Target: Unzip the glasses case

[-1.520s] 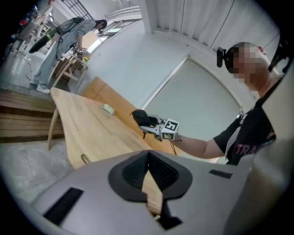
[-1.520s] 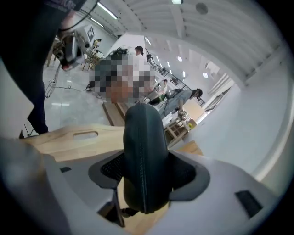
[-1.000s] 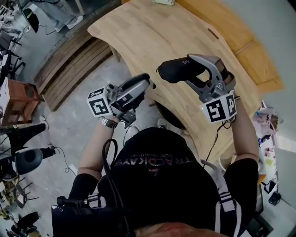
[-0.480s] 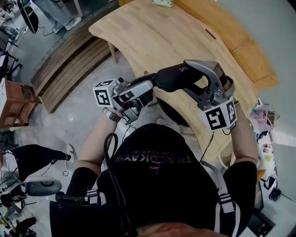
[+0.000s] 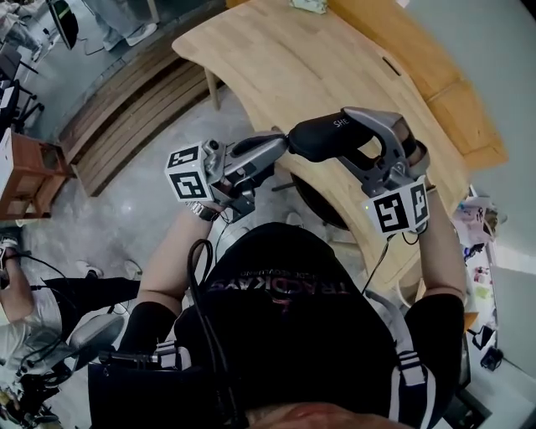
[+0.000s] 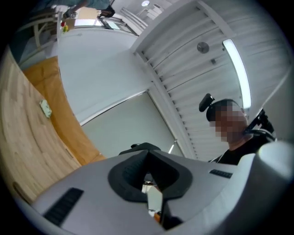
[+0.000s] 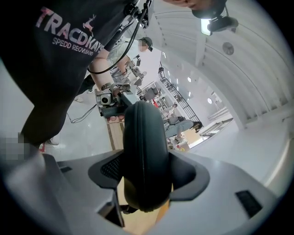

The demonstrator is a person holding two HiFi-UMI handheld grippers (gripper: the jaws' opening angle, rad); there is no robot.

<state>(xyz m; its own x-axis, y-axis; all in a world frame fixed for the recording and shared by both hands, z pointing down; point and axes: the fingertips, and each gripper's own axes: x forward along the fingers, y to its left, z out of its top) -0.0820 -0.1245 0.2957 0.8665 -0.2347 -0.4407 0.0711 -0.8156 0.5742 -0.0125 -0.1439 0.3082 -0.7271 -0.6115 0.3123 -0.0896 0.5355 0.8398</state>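
Note:
A black glasses case [image 5: 322, 138] is held in the air above the table's near edge, clamped across its width by my right gripper [image 5: 347, 134]. In the right gripper view the case [image 7: 143, 156] stands on edge between the two pads, its seam running down the middle. My left gripper [image 5: 280, 144] reaches in from the left, and its tip meets the case's near end. Its jaws [image 6: 147, 153] are shut, with the dark end of the case just beyond them. Whether the zipper pull is pinched between them is hidden.
A curved light-wood table [image 5: 285, 67] lies ahead with a small pale object [image 5: 306, 4] at its far edge. A dark round seat [image 5: 314, 201] sits under the near edge. Wooden slats [image 5: 134, 109] lie on the floor at left, and another person [image 5: 33, 318] is at lower left.
My left gripper has moved up and right from a gap away until its tip meets the case's end, and its jaws have shut. The right gripper keeps its hold on the case.

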